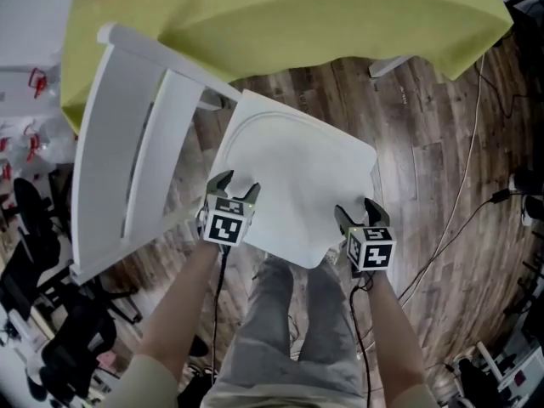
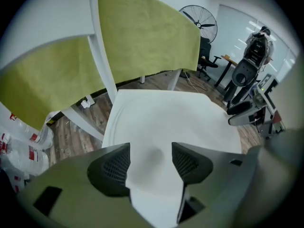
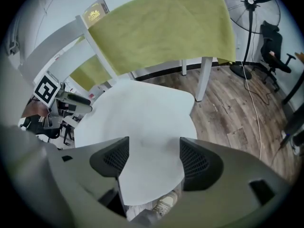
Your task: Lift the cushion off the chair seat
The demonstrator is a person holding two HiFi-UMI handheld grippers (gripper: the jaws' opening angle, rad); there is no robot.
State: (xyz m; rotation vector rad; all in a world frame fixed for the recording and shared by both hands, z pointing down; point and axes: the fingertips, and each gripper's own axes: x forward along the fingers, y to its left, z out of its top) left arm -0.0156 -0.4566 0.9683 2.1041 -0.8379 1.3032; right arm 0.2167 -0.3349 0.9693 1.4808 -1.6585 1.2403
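Note:
A white cushion [image 1: 293,181] lies flat on the seat of a white chair, whose slatted backrest [image 1: 110,160] stands at the left in the head view. My left gripper [image 1: 237,184] hovers at the cushion's near left edge with its jaws wide apart. My right gripper [image 1: 357,209] sits at the near right corner, also open. In the left gripper view the cushion [image 2: 166,118] fills the gap between the left gripper's [image 2: 150,160] jaws, and neither pad presses on it. The right gripper view shows the same: the cushion's [image 3: 137,113] front edge sits between the right gripper's [image 3: 149,160] spread jaws.
A table under a yellow-green cloth [image 1: 280,15] stands just beyond the chair. Cables [image 1: 463,194] run over the wooden floor at the right. Black office chairs [image 1: 51,313] crowd the lower left. A standing fan [image 3: 249,4] is behind the table. The person's legs [image 1: 289,313] are below the seat's front edge.

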